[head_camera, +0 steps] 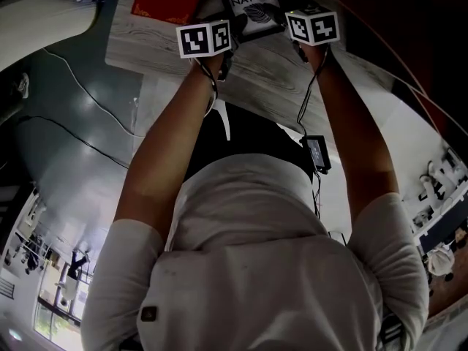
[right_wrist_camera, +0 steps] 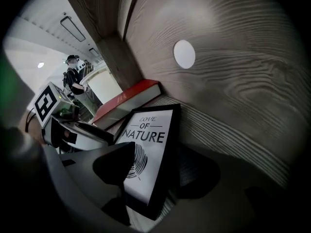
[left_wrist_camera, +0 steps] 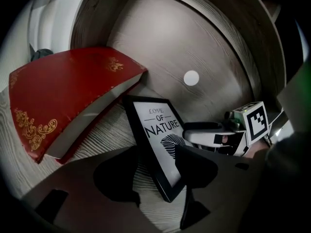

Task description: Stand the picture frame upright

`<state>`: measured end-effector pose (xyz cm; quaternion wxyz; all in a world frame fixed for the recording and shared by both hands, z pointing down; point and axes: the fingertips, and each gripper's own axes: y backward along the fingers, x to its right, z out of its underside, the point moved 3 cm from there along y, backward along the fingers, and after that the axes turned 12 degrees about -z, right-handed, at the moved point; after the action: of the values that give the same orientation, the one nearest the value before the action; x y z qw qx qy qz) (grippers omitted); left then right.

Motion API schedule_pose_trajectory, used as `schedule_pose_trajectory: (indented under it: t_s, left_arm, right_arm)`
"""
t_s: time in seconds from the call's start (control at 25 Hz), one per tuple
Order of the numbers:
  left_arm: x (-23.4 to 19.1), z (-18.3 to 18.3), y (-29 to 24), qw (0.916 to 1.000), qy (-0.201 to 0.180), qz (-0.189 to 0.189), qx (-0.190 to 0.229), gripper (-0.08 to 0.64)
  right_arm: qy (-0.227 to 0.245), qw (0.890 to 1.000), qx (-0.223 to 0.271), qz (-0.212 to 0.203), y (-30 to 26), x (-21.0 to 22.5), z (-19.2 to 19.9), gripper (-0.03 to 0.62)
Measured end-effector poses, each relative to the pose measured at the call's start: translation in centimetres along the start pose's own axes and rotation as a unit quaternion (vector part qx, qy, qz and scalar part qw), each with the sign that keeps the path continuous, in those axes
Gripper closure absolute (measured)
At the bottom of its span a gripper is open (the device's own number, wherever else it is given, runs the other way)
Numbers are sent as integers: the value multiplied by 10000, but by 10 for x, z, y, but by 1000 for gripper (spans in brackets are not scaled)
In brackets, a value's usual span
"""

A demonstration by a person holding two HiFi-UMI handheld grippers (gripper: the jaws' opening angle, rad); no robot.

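A black picture frame (head_camera: 252, 2) with a white print reading "LOVE OF NATURE" lies face up on the pale wooden shelf (head_camera: 270, 79). In the left gripper view the frame (left_wrist_camera: 158, 135) has its near corner between the spread jaws of my left gripper (left_wrist_camera: 155, 176), with bare wood showing beside one finger. In the right gripper view the frame (right_wrist_camera: 148, 144) lies between the spread jaws of my right gripper (right_wrist_camera: 155, 171). Neither pair of pads presses on it. In the head view the left gripper (head_camera: 230, 35) is at the frame's left and the right gripper (head_camera: 292, 22) at its right.
A thick red book (left_wrist_camera: 63, 110) with gold ornament lies just left of the frame. A wooden back panel with a white round cap (left_wrist_camera: 191, 77) rises behind both. A small black box (head_camera: 317, 152) hangs on a cable below the right arm. A person (right_wrist_camera: 75, 79) stands far off.
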<state>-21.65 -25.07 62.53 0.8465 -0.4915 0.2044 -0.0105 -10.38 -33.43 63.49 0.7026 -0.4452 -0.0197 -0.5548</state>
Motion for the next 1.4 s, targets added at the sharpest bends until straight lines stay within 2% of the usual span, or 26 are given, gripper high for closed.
schedule_pose_trajectory:
  t_s: [0.24, 0.36, 0.52, 0.68, 0.84, 1.12, 1.4]
  left_arm:
    - [-1, 0, 0, 9999, 102, -11, -17, 315]
    - [-4, 1, 0, 9998, 67, -169, -4, 363]
    - [-10, 1, 0, 9993, 42, -374, 9, 418]
    - [-12, 1, -2, 9988, -57, -489, -41, 456]
    - [-12, 2, 0, 9984, -198, -534, -69, 463]
    - [-8, 13, 3, 9974, -464, -528, -137, 474]
    - [2, 23, 45, 9958, -838, -364, -22, 474]
  right_arm:
    - [-159, 9998, -17, 111, -4, -5, 2, 342]
    - [-121, 9994, -42, 309, -3, -3, 3, 345]
    - [-196, 9980, -82, 594, 1, 3, 8, 455]
    - [-275, 9971, -95, 701, 7, 3, 13, 469]
    - [-535, 9958, -1, 738, 15, 0, 22, 497]
    - [-838, 9933, 209, 763, 26, -12, 43, 500]
    - [-990, 9895, 504, 921, 52, -53, 54, 502]
